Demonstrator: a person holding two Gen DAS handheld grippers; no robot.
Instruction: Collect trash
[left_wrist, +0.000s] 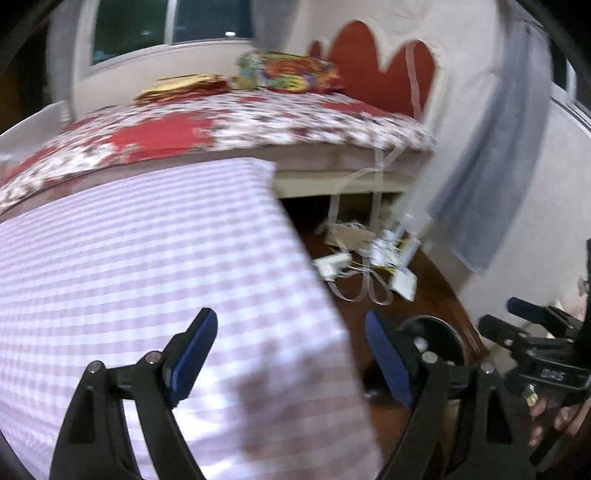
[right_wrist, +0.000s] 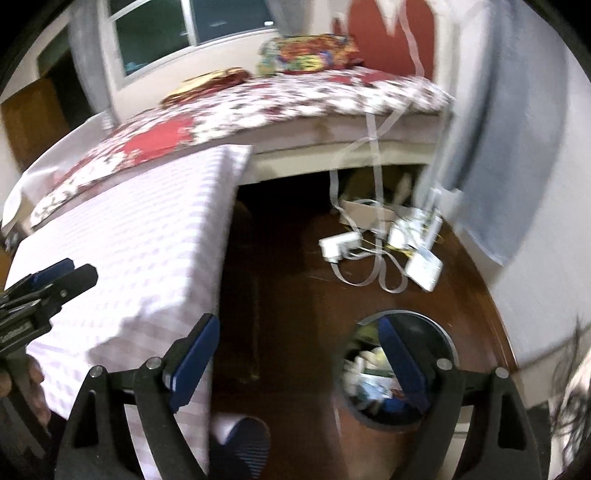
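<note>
Both grippers fill the bottom of their own views, each with its jaws spread wide and nothing between the blue pads. Under the left gripper (left_wrist: 291, 354) lies a table covered by a lilac checked cloth (left_wrist: 147, 266), which takes up the lower left of that frame; the right gripper (left_wrist: 517, 317) shows at the right edge, jaws apart. In the right wrist view the right gripper (right_wrist: 299, 354) hangs over the dark wooden floor (right_wrist: 288, 266), and its right finger crosses the round black bin (right_wrist: 439, 332) at lower right. Trash (right_wrist: 369, 373) lies inside the bin, blurred. White boxes and flat cables (right_wrist: 373, 243) lie on the floor at centre right, by a bed with a red floral cover (right_wrist: 258, 103).
</note>
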